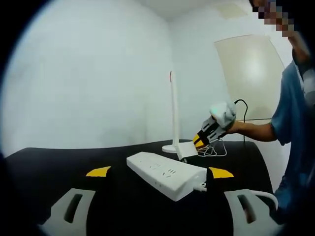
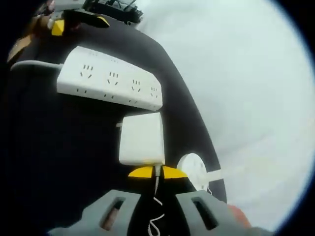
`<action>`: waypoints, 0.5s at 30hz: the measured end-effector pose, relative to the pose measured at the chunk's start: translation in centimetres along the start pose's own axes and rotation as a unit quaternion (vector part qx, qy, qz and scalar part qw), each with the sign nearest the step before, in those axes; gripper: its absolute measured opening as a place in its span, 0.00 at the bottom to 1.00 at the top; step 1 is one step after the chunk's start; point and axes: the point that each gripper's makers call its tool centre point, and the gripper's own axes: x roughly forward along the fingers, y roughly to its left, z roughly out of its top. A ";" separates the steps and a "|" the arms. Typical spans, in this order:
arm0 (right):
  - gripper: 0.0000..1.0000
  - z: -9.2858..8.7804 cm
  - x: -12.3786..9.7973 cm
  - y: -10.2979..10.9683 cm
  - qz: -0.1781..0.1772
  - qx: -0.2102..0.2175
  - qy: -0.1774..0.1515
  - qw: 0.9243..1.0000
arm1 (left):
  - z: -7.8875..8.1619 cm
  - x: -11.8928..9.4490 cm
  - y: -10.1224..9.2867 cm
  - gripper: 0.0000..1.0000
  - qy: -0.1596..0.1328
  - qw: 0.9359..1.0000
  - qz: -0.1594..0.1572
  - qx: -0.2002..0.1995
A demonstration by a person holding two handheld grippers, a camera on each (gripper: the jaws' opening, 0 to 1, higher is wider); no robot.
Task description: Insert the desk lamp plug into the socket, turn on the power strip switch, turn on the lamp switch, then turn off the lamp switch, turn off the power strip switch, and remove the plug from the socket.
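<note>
Right gripper: yellow-tipped jaws clamped on the cord end of the white plug adapter, which hangs just short of the white power strip, not inserted; the strip lies at 11 o'clock of the adapter in the right gripper view. Left gripper: jaws wide apart and empty, low over the black table, with the strip between its tips. The white desk lamp stands upright at 12 o'clock beyond the strip, its round base on the table.
</note>
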 end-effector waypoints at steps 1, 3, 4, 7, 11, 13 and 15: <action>0.06 0.1 0.0 0.0 -0.001 -0.002 -0.001 1.000 | 0.0 0.0 0.0 0.74 0.000 1.000 0.000 0.000; 0.06 0.4 -0.3 -0.2 -0.015 -0.011 -0.010 1.000 | 0.0 0.0 0.0 0.74 -0.001 1.000 0.000 0.000; 0.06 0.5 -0.3 -0.3 -0.017 -0.009 -0.013 1.000 | 0.0 0.0 0.1 0.74 -0.001 1.000 0.000 0.000; 0.06 0.8 -0.6 -0.9 -0.030 -0.009 -0.028 0.999 | 0.1 0.0 0.1 0.74 -0.003 1.000 0.001 0.000; 0.06 1.0 -0.8 -1.5 -0.046 -0.012 -0.034 0.998 | 0.0 0.0 0.1 0.74 0.000 1.000 0.001 0.000; 0.06 1.0 -0.9 -1.7 -0.051 -0.010 -0.037 0.998 | 0.0 0.0 0.1 0.74 -0.001 1.000 0.000 0.000; 0.06 1.2 -1.1 -2.2 -0.064 -0.011 -0.045 0.997 | 0.1 0.1 0.0 0.74 -0.002 1.000 0.001 0.000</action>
